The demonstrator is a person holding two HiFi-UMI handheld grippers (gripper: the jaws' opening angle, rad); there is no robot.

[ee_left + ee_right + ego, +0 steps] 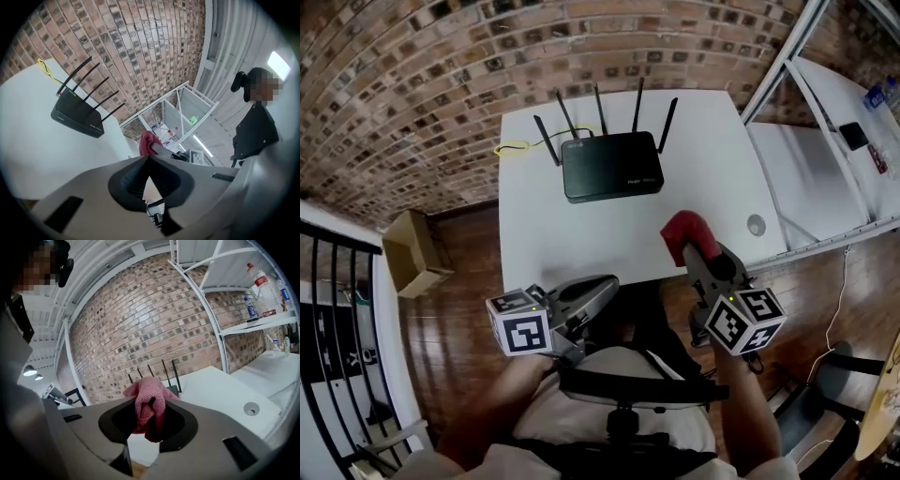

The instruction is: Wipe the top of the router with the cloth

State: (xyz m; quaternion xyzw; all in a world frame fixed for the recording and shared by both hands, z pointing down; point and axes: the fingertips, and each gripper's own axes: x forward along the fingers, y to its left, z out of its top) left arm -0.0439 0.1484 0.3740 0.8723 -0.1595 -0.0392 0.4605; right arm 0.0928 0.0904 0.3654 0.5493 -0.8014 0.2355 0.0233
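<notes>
My right hand-held gripper (694, 248) is clamped tight on the cloth (682, 229). It's pink-red terry, bunched, with a wad sticking out past the tips. My left hand-held gripper (602, 289) is closed tip to tip with nothing in it. Both hang over the near edge of the tabletop (572, 234), well short of the router (612, 167).

The router sits flat toward the far side of the tabletop. It's black, with antennas (667, 125) up along its back edge and a yellow cable (514, 147) looped behind it to the left.

Handling, my read:
- **Cloth:** soft, light and floppy. The grip is on a fold, so the free wad does the wiping. It should squash and drag rather than slip.
- **Router:** looks like light plastic with a smooth top. I expect it to skate on the white surface under a sideways stroke.
- **Hold:** I'd pin it with the left hand-held gripper at a front corner or side edge. Not the antennas, they look thin and hinged.
- **Stroke:** light downward pressure, moving away from the antennas.

Containers:
- **Cardboard box** (412, 255): open, on the floor (469, 300) left of the tabletop. I can't tell if anything's in it.
- **Shelf** (255, 324): at right, carries bottles (259, 280).

Neither matters for the wipe.
</notes>
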